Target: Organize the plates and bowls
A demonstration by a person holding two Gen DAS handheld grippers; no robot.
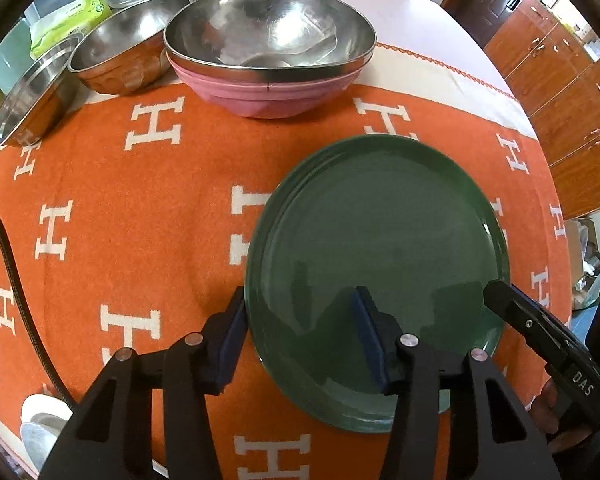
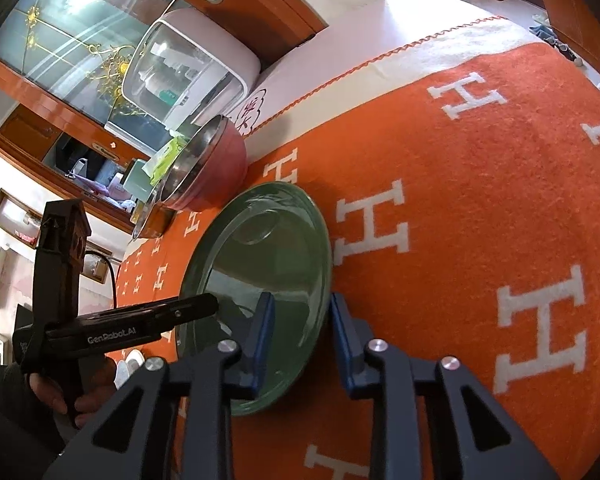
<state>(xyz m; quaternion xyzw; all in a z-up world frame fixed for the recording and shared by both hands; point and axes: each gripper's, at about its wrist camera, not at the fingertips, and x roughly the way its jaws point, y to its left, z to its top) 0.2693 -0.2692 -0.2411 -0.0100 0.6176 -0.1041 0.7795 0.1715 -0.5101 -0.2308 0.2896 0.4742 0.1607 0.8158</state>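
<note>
While a green plate (image 1: 380, 276) lies flat on the orange cloth (image 1: 140, 208), both grippers straddle its rim with jaws spread apart, gripping nothing. From the left wrist view, the left gripper (image 1: 300, 336) sits at the plate's seven o'clock, the right gripper (image 1: 496, 294) at four o'clock. A steel bowl (image 1: 268, 28) nested in a pink bowl (image 1: 260, 96) stands at twelve o'clock, with two more steel bowls (image 1: 120, 48) at ten.
</note>
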